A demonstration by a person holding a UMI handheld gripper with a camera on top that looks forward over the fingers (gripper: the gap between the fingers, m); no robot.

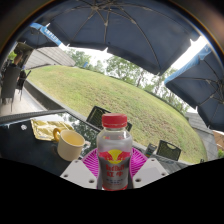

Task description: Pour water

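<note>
A clear bottle (114, 150) with a red cap and a red and yellow label stands upright between my fingers. My gripper (114, 166) is shut on the bottle, with the magenta pads (93, 160) pressed against both of its sides. A cream mug (68, 145) stands on the glass table (25, 150), just left of the bottle and a little beyond the fingers. The inside of the mug does not show.
A yellow cloth (42, 128) lies on the table behind the mug. Dark chairs (96, 115) stand at the table's far side, one more to the right (168, 151). A dark parasol (110, 25) spreads overhead. A lawn (110, 95) lies beyond.
</note>
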